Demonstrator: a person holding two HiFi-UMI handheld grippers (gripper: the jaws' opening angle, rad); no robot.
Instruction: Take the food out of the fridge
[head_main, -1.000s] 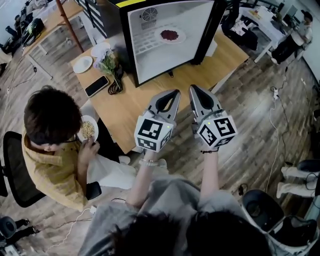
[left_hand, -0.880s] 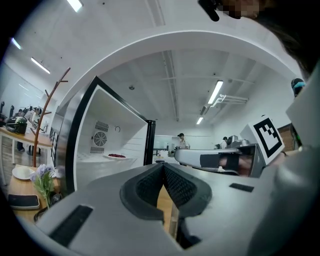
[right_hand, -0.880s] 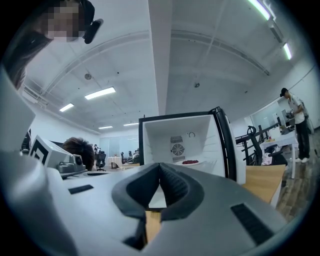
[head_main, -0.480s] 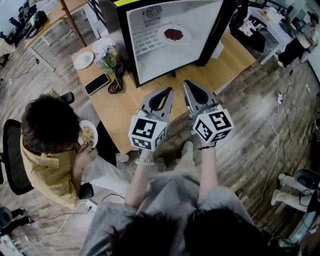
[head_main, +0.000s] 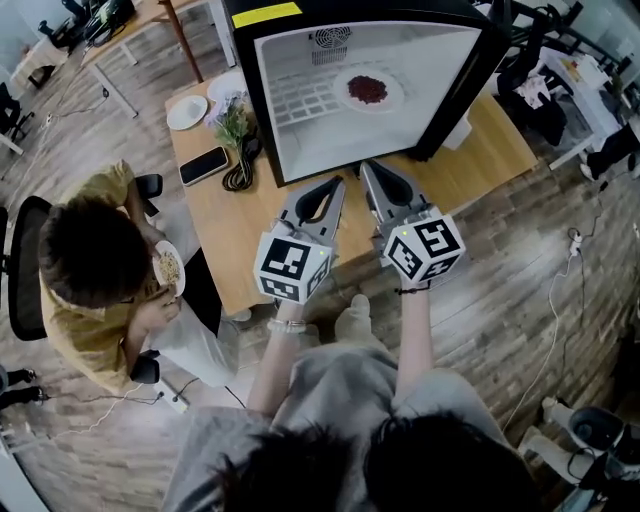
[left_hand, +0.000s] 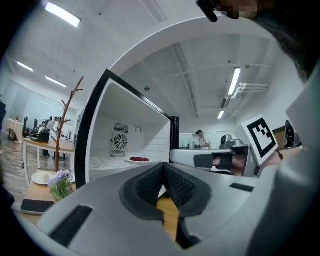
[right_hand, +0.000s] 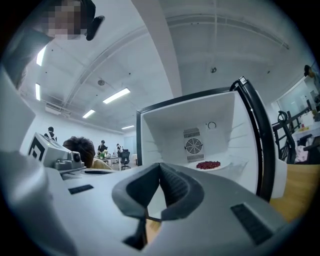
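Note:
A small black fridge (head_main: 252, 100) stands open on a wooden table (head_main: 490, 150). On the wire shelf in its white interior lies a white plate of red food (head_main: 368, 89), also in the left gripper view (left_hand: 139, 159) and the right gripper view (right_hand: 208, 164). My left gripper (head_main: 335, 182) (left_hand: 162, 165) and right gripper (head_main: 368, 166) (right_hand: 160, 165) are held level side by side just in front of the opening, pointing into it. Both are shut with nothing between their pads. The plate lies well beyond both tips.
A person (head_main: 90, 260) sits at the table's left end, eating from a bowl (head_main: 165, 268). A phone (head_main: 203, 165), black cable (head_main: 238, 170), flowers (head_main: 232, 122) and a white plate (head_main: 187, 112) lie left of the fridge. Other desks stand at the far right.
Both grippers have moved forward toward the open fridge, still side by side and shut. The fridge now fills more of the head view.

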